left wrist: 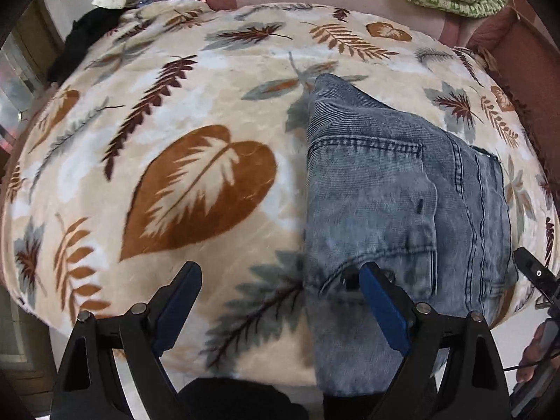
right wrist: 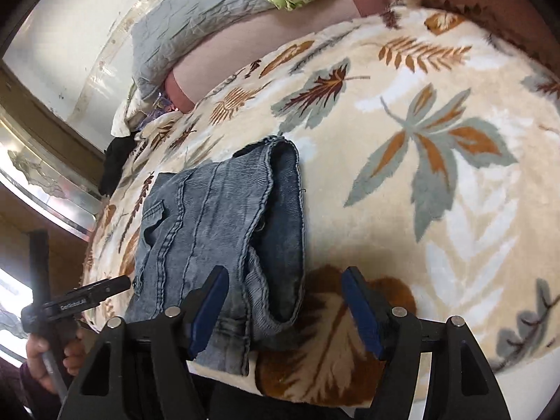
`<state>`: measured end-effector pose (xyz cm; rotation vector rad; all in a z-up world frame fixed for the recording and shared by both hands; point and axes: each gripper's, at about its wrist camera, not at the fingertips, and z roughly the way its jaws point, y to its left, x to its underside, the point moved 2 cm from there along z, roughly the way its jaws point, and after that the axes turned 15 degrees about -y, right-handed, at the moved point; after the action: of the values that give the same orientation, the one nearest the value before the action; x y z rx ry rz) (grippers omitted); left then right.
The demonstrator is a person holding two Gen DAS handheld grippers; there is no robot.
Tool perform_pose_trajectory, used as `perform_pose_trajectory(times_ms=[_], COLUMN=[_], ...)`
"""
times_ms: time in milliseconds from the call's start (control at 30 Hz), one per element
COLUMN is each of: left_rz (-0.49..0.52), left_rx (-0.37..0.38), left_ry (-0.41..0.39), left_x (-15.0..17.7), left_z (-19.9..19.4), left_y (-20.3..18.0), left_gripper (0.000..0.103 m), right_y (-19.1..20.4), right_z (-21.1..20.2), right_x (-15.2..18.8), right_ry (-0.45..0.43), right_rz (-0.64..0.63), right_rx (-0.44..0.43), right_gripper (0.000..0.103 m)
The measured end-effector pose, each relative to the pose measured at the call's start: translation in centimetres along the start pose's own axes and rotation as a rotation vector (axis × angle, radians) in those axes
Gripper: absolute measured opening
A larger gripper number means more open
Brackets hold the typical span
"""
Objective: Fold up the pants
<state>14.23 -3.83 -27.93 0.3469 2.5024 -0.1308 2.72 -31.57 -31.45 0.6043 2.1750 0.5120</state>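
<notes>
Both sets of jaws stand wide apart and hold nothing. The left gripper (left wrist: 281, 301) hangs over the near edge of the bed, its right finger above the near left corner of the pants (left wrist: 395, 203) and its left finger over bare blanket (left wrist: 196, 189). The right gripper (right wrist: 285, 301) straddles the pants' (right wrist: 224, 231) near right edge, left finger over denim, right finger over the printed leaf. The jeans lie as a compact folded stack — a pocket and seams facing up, a hem or leg opening at the far end — set near the front edge of the leaf-patterned blanket, which covers the bed. Whether the fingertips touch the cloth is hard to tell through the fisheye blur; they seem just above it. The fold looks largely done, so the step in hand is probably a last tidy or one more fold. To do it well, each gripper should close on all layers at a near corner together — not just the top one — lift evenly, and carry the edge straight so the seams stay aligned.
</notes>
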Motion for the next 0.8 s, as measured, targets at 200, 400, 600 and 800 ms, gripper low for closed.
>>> perform_pose_trajectory(times_ms=[200,400,600,800], left_rz=[-0.002,-0.045,-0.065,-0.076], left_rx=[0.048,0.102,0.176,0.239], left_ry=[0.003,0.016,0.034,0.02], left_x=[-0.4,-1.4,-2.2,-2.7], left_z=[1.4,2.7,3.9,5.0], left_y=[-0.6,-0.3,-0.7,-2.1], left_gripper=[0.092,0.092,0.092,0.092], right_y=[-0.9,-0.1,0.5,1.3], right_z=[2.1,3.6,5.3,6.7], right_x=[-0.1,-0.6,-0.8,-0.8], right_ry=[0.029,0.056,0.096,0.111], right_rz=[0.087,0.073,0.098,0.118], right_rx=[-0.06,-0.112,-0.193,-0.255], right_gripper=[0.074,0.076,0.08,0.08])
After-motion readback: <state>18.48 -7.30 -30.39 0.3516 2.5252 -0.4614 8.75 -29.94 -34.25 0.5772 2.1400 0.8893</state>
